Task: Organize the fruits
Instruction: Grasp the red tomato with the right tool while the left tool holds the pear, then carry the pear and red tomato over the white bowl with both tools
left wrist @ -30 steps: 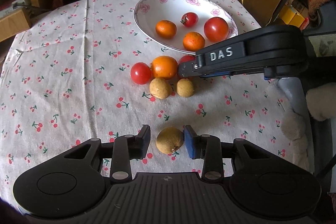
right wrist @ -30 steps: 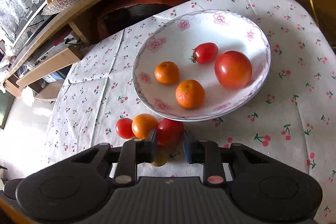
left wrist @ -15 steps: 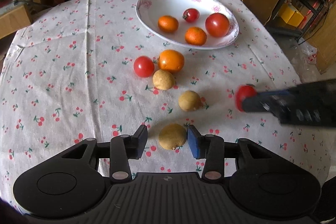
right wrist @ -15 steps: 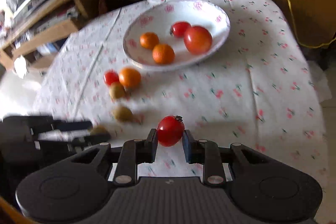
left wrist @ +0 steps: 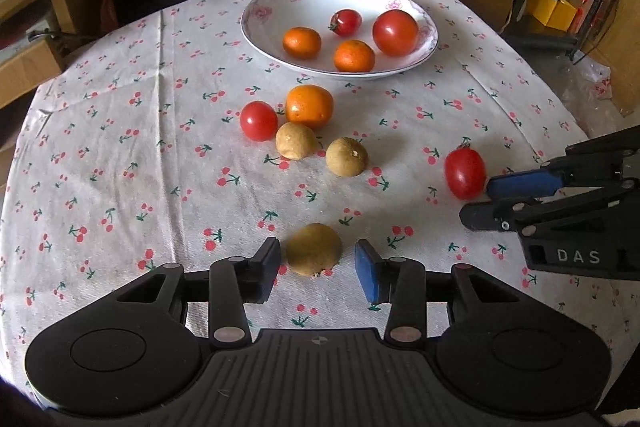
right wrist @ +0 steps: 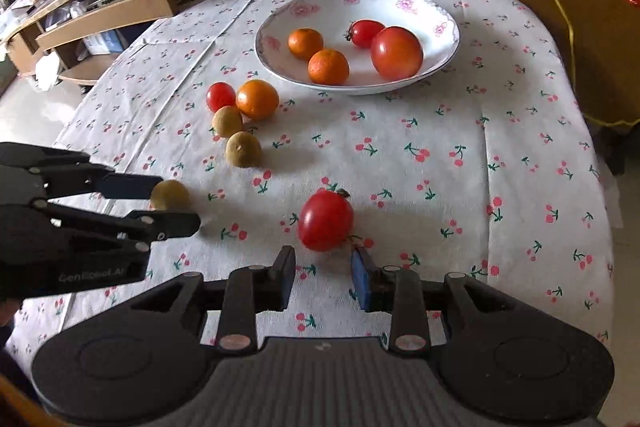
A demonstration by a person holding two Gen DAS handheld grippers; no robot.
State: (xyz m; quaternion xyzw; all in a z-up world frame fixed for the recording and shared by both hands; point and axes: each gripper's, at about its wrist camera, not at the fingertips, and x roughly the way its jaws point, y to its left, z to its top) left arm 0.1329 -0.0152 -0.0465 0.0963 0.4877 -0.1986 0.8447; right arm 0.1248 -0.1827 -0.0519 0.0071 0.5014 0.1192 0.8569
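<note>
Open right tongs (right wrist: 322, 273) just behind red tomato (right wrist: 325, 220)

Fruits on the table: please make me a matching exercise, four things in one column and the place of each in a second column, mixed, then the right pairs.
Things:
1. big tomato
2. oval tomato
3. brown fruit
4. large orange

Places:
a. on the cloth, between the fingers of the open left tool
b. on the cloth, next to a small round tomato
c. in the flowered bowl
d. on the cloth, just ahead of the open right tool

Pairs: 1-c, 2-d, 3-a, 4-b
</note>
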